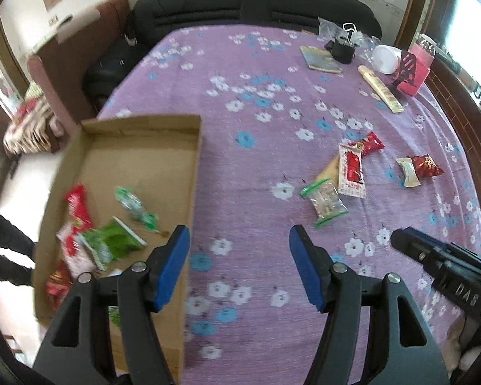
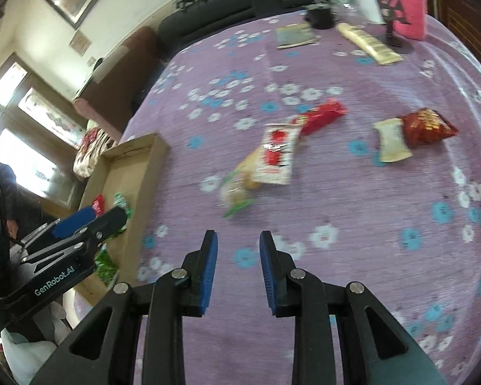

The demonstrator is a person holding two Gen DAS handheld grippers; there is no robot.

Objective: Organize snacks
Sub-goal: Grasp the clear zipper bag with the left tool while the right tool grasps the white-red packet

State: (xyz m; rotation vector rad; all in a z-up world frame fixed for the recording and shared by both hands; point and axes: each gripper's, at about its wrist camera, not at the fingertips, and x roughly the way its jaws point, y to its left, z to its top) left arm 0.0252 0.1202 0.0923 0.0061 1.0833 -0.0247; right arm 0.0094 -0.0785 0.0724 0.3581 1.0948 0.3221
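Note:
A shallow cardboard box (image 1: 144,147) lies at the table's left edge and holds several red and green snack packets (image 1: 112,240). My left gripper (image 1: 239,250) is open and empty over the box's right wall. Loose snacks lie on the purple cloth: a clear green-edged packet (image 1: 325,203), a white-and-red packet (image 1: 351,170), a red packet (image 1: 370,142), a cream packet (image 1: 408,171) and a dark red bag (image 1: 428,165). My right gripper (image 2: 238,256) is open and empty, short of the clear packet (image 2: 237,194). The box (image 2: 134,166) shows at its left.
The table (image 1: 256,64) has a purple flowered cloth. At its far right stand a pink box (image 1: 417,67), a white jar (image 1: 386,57), a black object (image 1: 343,49), a booklet (image 1: 320,59) and a long cream packet (image 1: 381,88). A black sofa (image 1: 240,3) is behind.

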